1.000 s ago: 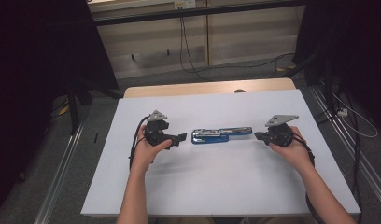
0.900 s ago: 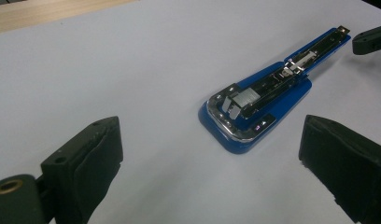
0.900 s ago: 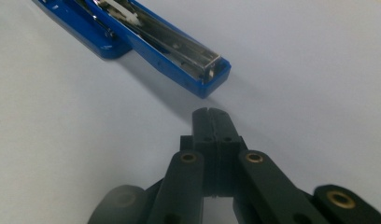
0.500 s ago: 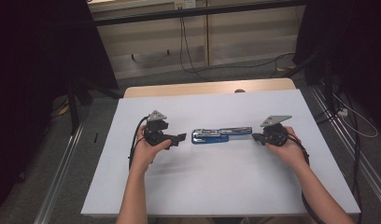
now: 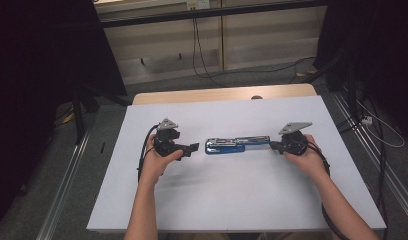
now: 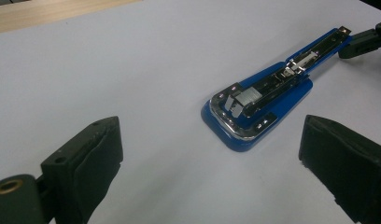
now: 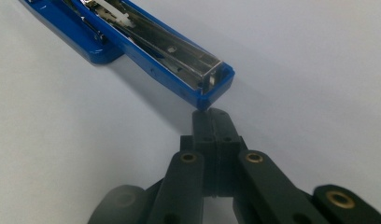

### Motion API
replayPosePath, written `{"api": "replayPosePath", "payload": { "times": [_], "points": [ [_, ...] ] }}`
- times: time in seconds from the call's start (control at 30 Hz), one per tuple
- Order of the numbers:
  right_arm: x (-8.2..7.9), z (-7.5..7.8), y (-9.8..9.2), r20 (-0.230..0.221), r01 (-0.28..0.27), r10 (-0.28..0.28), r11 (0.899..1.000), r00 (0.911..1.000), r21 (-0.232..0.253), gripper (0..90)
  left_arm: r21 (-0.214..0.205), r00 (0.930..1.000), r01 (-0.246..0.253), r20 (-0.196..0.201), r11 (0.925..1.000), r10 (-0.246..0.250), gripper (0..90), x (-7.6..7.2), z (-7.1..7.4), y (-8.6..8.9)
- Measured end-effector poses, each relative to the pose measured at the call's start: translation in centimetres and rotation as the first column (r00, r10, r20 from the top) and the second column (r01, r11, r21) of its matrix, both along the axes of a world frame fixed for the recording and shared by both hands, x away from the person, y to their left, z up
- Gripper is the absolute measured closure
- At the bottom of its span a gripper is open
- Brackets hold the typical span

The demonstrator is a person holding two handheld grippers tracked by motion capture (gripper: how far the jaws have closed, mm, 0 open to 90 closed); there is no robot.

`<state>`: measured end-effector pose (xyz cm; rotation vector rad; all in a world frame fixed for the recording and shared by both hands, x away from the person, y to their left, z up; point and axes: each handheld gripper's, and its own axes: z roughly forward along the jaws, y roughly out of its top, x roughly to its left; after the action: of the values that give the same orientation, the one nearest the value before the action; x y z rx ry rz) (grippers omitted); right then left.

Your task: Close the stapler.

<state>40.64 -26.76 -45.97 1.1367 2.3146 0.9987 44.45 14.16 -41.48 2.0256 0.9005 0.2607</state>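
Stapler: a blue stapler with a bright metal staple channel (image 5: 237, 145) lies swung open flat on the white table top (image 5: 232, 200), near the middle, between the two hands.
Left gripper: the black two-jaw left gripper (image 5: 192, 148) rests on the table just left of the stapler's wide base, jaws spread well apart and holding nothing.
Right gripper: the black two-jaw right gripper (image 5: 273, 145) has its jaws pressed together; their tips meet the stapler's narrow far end (image 7: 212, 81), touching or nearly so, with nothing between them.
Hands: each gripper is held in a bare hand coming from the near edge.
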Motion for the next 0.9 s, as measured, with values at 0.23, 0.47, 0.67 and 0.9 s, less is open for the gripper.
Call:
{"api": "replayPosePath", "payload": {
  "times": [0.23, 0.47, 0.67, 0.9],
  "points": [
    [0.1, 0.3, 0.1, 0.015, -0.002, 0.002, 1.000, 0.9999, 0.020, 90.0, 0.009, 1.0000, 0.002, 0.002, 1.0000, -0.002, 6.3, 0.0, 0.0, 0.0],
    [0.2, 0.5, 0.3, 0.028, -0.008, 0.007, 0.999, 0.9996, 0.032, 90.0, 0.007, 1.0000, 0.003, 0.000, 1.0000, -0.003, 6.3, 0.0, -0.1, 0.0],
    [0.3, 0.7, 0.9, 0.040, -0.023, 0.021, 0.999, 0.9990, 0.039, 90.0, 0.009, 1.0000, -0.003, 0.000, 1.0000, 0.003, 6.3, 0.0, -0.1, 0.2],
    [0.5, 0.7, 1.4, 0.047, -0.043, 0.041, 0.998, 0.9980, 0.045, 90.0, 0.013, 1.0000, -0.006, -0.007, 0.9999, 0.007, 6.3, 0.0, -0.3, 0.3]
  ]
}}
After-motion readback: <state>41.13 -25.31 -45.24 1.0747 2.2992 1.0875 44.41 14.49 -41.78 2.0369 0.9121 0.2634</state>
